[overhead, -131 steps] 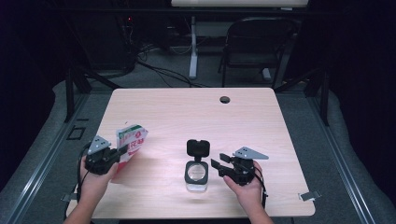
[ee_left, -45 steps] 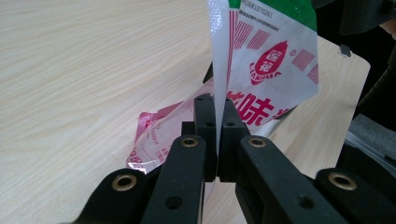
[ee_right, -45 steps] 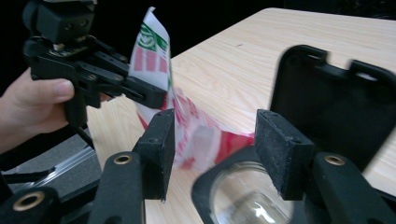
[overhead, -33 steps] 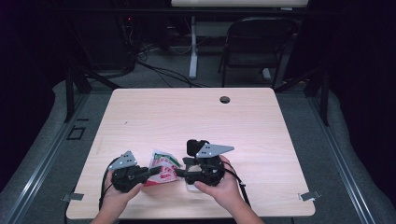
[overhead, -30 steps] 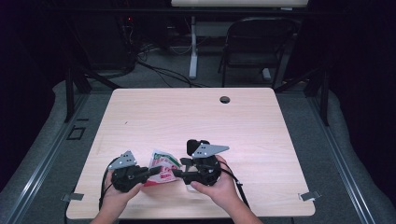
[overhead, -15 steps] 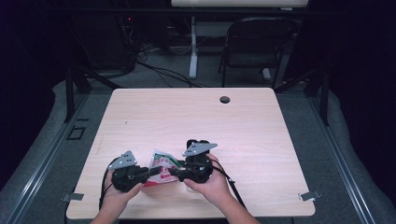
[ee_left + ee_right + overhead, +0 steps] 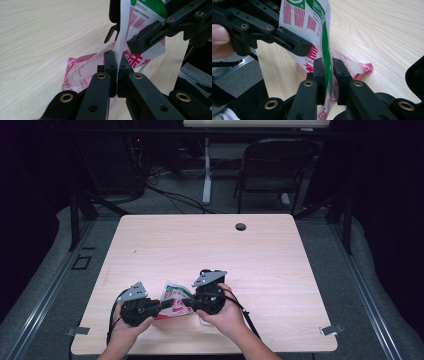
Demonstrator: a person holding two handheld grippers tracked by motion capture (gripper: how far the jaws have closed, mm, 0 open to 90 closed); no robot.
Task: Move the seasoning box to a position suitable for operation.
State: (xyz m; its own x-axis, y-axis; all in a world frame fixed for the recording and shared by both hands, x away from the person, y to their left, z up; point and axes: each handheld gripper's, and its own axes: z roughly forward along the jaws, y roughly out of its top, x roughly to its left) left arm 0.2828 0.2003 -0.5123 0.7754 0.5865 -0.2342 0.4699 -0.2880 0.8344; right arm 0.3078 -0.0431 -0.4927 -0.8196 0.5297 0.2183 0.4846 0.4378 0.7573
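A white, red and green snack bag (image 7: 173, 301) hangs between my two grippers just above the table's front edge. My left gripper (image 7: 167, 305) is shut on one edge of the bag (image 7: 136, 21), its pads (image 7: 110, 62) pressed together on the film. My right gripper (image 7: 186, 304) faces it from the right. Its jaws have just been closing, and its pads (image 7: 319, 68) now pinch the green side seam of the bag (image 7: 304, 15). The lower part of the bag lies crumpled on the wood.
A small black disc (image 7: 241, 226) lies near the table's far edge. A black lid (image 7: 206, 271) peeks out behind the right gripper's grey plate, and a pale container (image 7: 204, 322) sits under the right hand. A folding chair (image 7: 272, 170) stands beyond the table.
The left gripper carried the bag from the left side to the front centre. The right gripper moved left to the bag and its jaws closed on the bag's edge.
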